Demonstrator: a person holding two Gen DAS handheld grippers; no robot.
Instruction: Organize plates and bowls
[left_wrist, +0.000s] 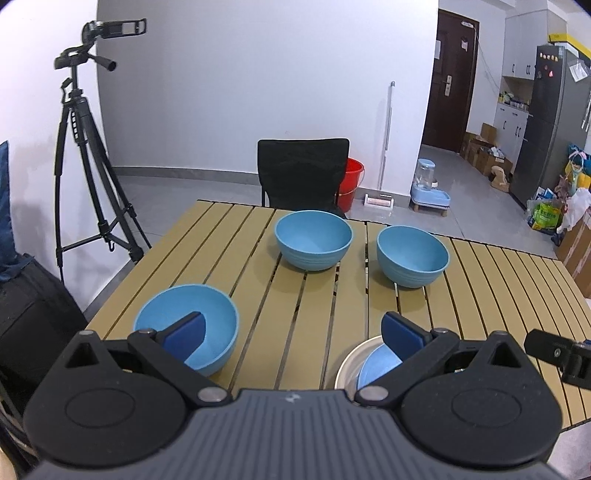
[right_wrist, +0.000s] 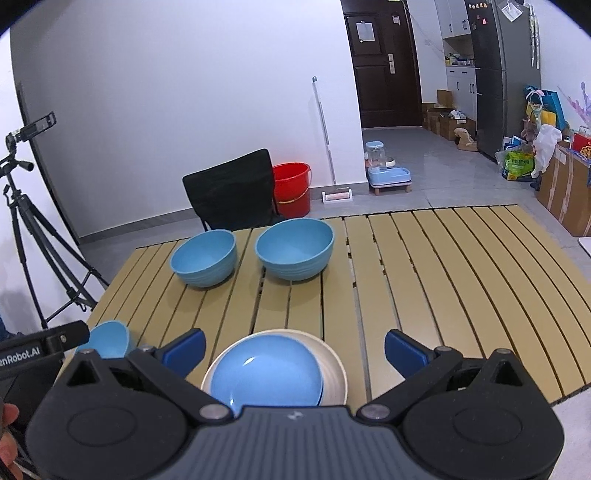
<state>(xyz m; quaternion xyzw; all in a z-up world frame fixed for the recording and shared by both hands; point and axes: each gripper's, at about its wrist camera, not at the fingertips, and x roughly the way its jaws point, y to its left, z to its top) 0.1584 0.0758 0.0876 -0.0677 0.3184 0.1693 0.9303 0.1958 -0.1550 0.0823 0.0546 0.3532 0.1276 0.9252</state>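
Observation:
Three blue bowls stand on the slatted table: a near-left bowl, a far middle bowl and a far right bowl. A blue plate lies on a cream plate near the front edge. My left gripper is open and empty, its left finger over the near-left bowl, its right finger over the plates. My right gripper is open and empty, its fingers on either side of the stacked plates. The two far bowls and the near-left bowl show in the right wrist view.
A black chair stands behind the table, a red bucket beside it. A camera tripod stands left of the table. Dark bags sit at the left. Boxes and bags line the right wall.

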